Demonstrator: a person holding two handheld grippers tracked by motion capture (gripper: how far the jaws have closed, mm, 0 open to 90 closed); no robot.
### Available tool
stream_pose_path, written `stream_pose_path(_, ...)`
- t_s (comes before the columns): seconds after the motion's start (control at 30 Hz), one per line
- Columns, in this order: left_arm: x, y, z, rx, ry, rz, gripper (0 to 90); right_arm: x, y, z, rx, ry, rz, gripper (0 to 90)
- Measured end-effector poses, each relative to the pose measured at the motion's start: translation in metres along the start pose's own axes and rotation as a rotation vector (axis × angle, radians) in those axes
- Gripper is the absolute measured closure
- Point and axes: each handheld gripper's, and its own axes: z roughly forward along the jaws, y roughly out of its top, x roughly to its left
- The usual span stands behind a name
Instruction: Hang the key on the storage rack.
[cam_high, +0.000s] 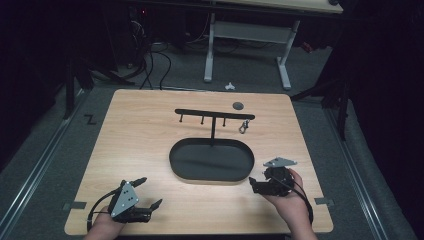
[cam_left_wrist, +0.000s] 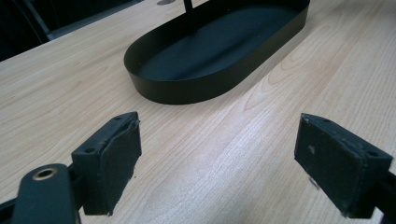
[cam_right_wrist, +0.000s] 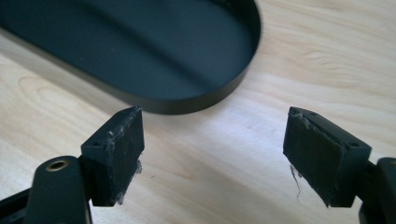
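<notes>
Sitting at centre frame in the high view, the black oval tray (cam_high: 210, 161) carries a T-shaped hook stand (cam_high: 214, 116) with a metal clasp (cam_high: 243, 126) hanging at its right end. The right gripper (cam_high: 256, 184), jaws spread and empty, lies just beside the tray's lower right rim; the left gripper (cam_high: 145, 192), likewise spread, rests lower left. Both gripper views show worn pads (cam_right_wrist: 122, 154) over the wooden table (cam_high: 145, 130). Grey floor and desk legs (cam_high: 247, 50) occupy the upper frame.
</notes>
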Motion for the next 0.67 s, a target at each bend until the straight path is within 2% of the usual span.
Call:
stream_pose_path(0.07, 0.000, 0.000, 0.000, -0.004, 0.007, -0.005, 15.2, 0.005, -0.013, 0.003, -0.051, 0.015, -0.015, 23.5)
stream_pose_path(0.17, 0.001, -0.001, -0.002, -0.008, 0.015, -0.015, 15.2, 0.012, -0.029, 0.009, -0.092, 0.024, -0.034, 24.6)
stream_pose_path(0.23, 0.001, -0.002, -0.002, -0.012, 0.018, -0.020, 15.2, 0.015, -0.039, 0.011, -0.114, 0.025, -0.020, 24.7)
stream_pose_path(0.33, 0.001, -0.002, -0.002, -0.009, 0.022, -0.021, 15.2, 0.018, -0.061, 0.015, -0.197, 0.031, 0.027, 27.5)
stream_pose_path(0.4, 0.001, -0.001, -0.001, -0.010, 0.025, -0.023, 15.2, 0.019, -0.067, 0.017, -0.194, 0.073, 0.038, 26.9)
stream_pose_path(0.47, 0.001, 0.000, -0.001, -0.007, 0.023, -0.018, 15.2, 0.020, -0.067, 0.018, -0.191, 0.045, 0.024, 26.9)
stream_pose_path(0.57, 0.000, 0.000, -0.001, -0.008, 0.020, -0.010, 15.2, 0.019, -0.066, 0.018, -0.194, 0.051, 0.034, 26.9)
stream_pose_path(0.67, -0.001, 0.000, -0.002, -0.015, 0.016, -0.007, 15.2, 0.020, -0.067, 0.017, -0.197, 0.026, 0.024, 26.7)
